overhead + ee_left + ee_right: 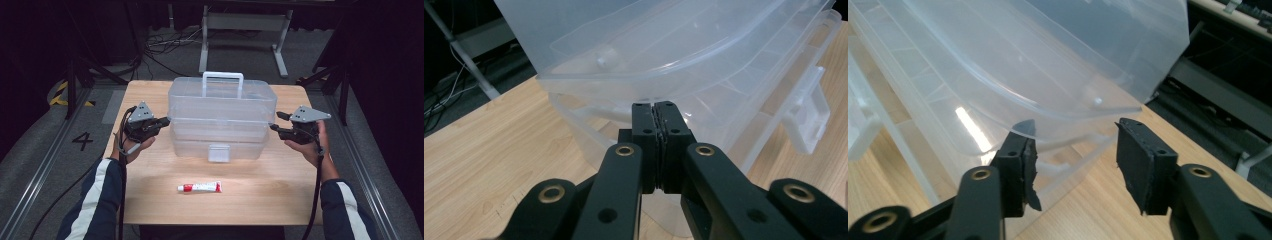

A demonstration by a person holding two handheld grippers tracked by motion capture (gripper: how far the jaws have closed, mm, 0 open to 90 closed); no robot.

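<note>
A clear plastic storage box (222, 120) with a white carry handle (223, 80) is seen from the high view standing on the far half of a wooden table (260, 200), flanked at either end by a hand-held gripper. The left gripper (166, 120) is held at the box's left end, the right gripper (273, 127) at its right end, each tip at the seam under the lid. A red-and-white tube (199, 187) is shown lying on the near part of the table, well apart from the box; a front latch (219, 152) is also visible.

In the left gripper view, the jaws are shown pressed together just below the lid's rim (634, 80), with nothing seen between them. In the right gripper view, the jaws are held apart, the box corner (1088, 120) just beyond them and unclamped. Whether either tip touches the plastic cannot be told.
</note>
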